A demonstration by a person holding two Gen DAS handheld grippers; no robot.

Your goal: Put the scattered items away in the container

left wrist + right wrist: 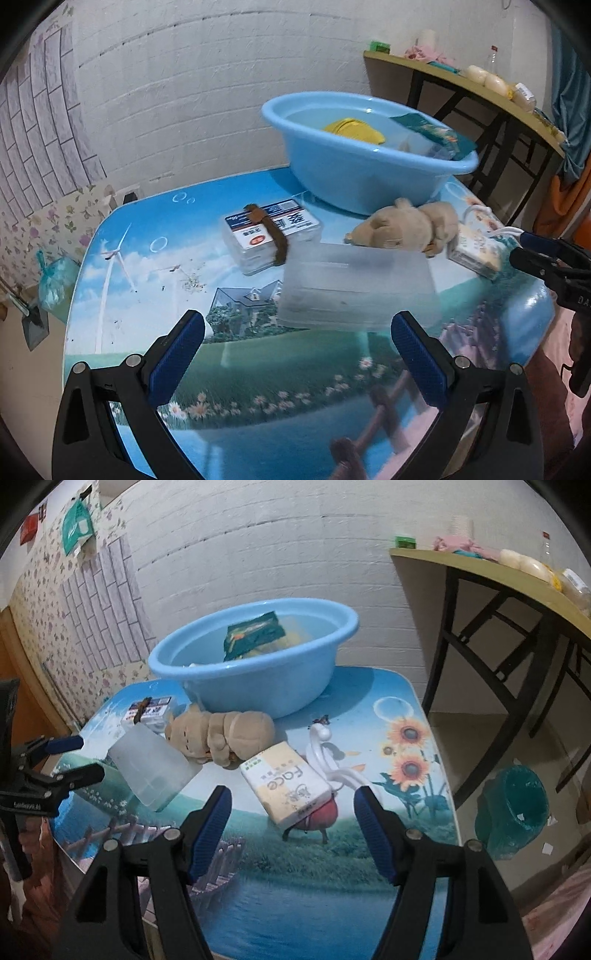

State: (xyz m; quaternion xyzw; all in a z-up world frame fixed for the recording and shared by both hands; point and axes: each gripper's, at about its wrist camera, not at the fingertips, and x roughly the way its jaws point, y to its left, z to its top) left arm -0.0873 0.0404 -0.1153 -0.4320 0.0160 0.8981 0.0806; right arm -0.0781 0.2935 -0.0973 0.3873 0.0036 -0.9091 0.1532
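We count one blue basin (255, 664) on the table (258, 354), already holding one yellow item (354, 130) and one green packet (255, 634). In front of the basin lie five loose things: one plush toy (221, 738), one clear plastic box (358, 288), one banded card case (271, 232), one tissue pack (286, 782), one white hanger (325, 753). Our left gripper (297, 354) and right gripper (291, 830) both gape wide, holding nothing
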